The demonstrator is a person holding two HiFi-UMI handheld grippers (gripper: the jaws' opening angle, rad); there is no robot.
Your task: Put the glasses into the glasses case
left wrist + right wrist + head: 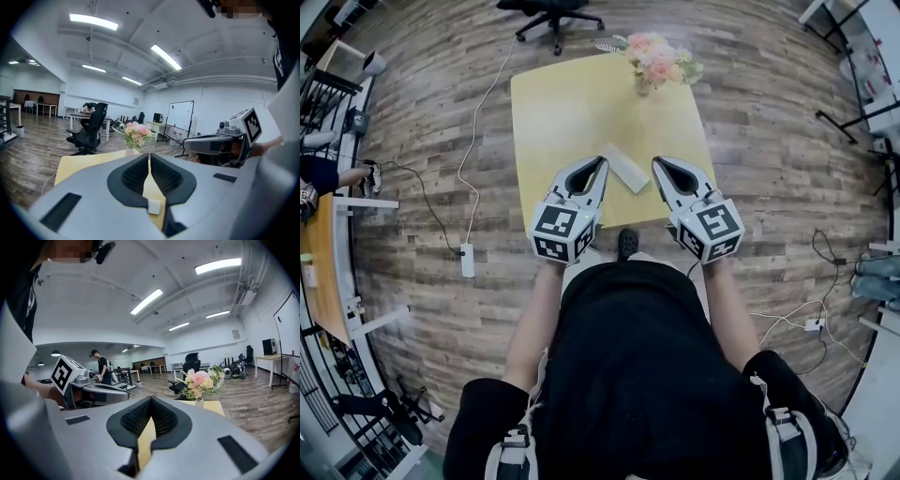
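Observation:
A white oblong glasses case (626, 169) lies on the yellow table (572, 103), near its front edge. I see no glasses in any view. My left gripper (602, 162) hovers just left of the case, jaws shut with nothing between them. My right gripper (656, 161) hovers just right of it, also shut and empty. Both point away from me, held above the table. In the left gripper view the closed jaws (149, 155) meet at the tip and the right gripper (213, 143) shows beside them. In the right gripper view the jaws (151, 399) are closed.
A vase of pink flowers (656, 61) stands at the table's far edge. An office chair (551, 14) is beyond the table. A power strip (467, 260) with its cable lies on the wood floor at left. A person (103, 369) stands far off.

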